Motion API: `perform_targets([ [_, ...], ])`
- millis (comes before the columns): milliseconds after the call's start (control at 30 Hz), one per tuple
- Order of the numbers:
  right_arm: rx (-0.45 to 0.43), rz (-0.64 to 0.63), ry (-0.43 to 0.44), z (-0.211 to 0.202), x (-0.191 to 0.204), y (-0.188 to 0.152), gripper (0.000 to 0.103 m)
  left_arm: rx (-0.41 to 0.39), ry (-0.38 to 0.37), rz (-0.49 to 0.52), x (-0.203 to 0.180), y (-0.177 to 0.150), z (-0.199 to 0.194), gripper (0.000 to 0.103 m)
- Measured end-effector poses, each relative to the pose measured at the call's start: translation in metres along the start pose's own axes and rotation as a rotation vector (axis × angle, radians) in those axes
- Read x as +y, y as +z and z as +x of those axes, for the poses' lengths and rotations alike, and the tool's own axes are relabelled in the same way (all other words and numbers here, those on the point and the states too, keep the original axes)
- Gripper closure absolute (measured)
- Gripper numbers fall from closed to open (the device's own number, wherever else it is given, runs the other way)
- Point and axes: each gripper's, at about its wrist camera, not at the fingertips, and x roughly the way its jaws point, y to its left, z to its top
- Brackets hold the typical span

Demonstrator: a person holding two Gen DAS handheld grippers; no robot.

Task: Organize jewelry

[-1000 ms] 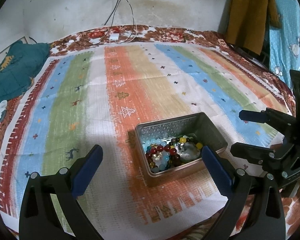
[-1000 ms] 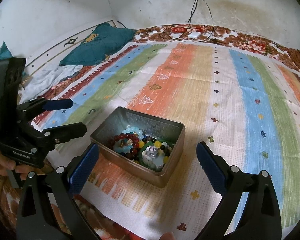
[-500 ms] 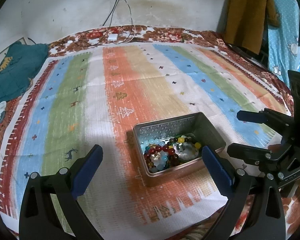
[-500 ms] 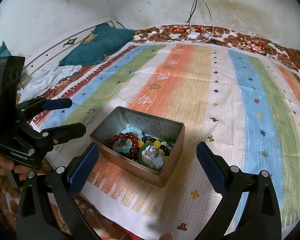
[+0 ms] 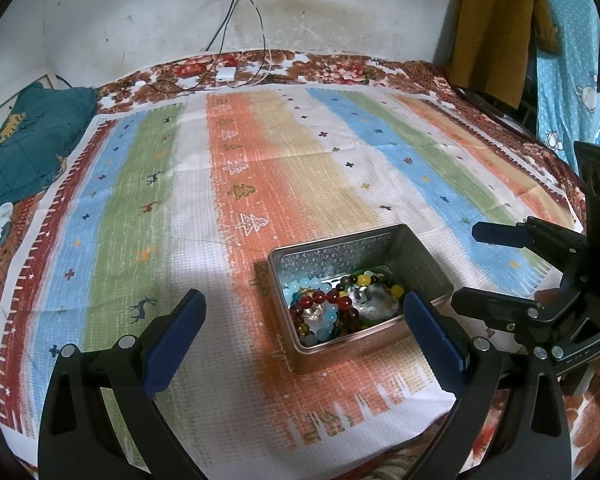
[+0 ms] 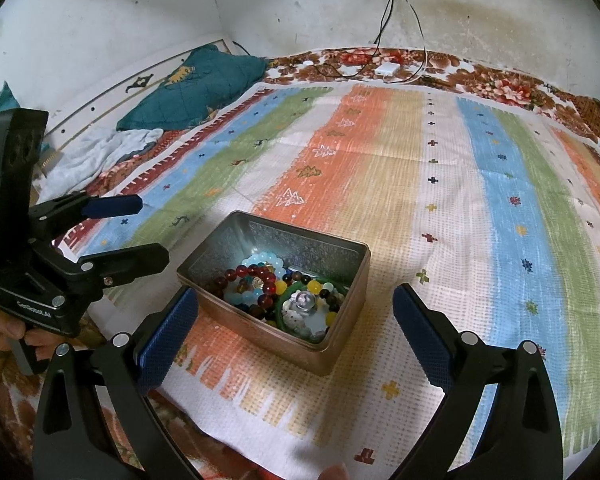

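Flanking the tin [image 5: 360,296], both tools [image 5: 304,332] [image 6: 296,328] agape.

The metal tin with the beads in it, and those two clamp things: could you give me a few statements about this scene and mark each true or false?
1. The metal tin has its lid on. False: it is open, with no lid on it.
2. Beaded bracelets lie inside the tin. True.
3. The left hand-held gripper is shut on a bracelet. False: it is open and holds nothing.
4. The right hand-held gripper is open and holds nothing. True.
5. The tin stands on a plain white sheet. False: it stands on a striped cloth.
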Motion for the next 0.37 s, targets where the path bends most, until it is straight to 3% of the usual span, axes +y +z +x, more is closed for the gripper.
perform_targets([
  [367, 0.004, -0.001, -0.001, 0.0016, -0.0001, 0.0006, 0.004, 0.009, -0.002, 0.004, 0.0009, -0.0023, 0.0019, 0.006],
])
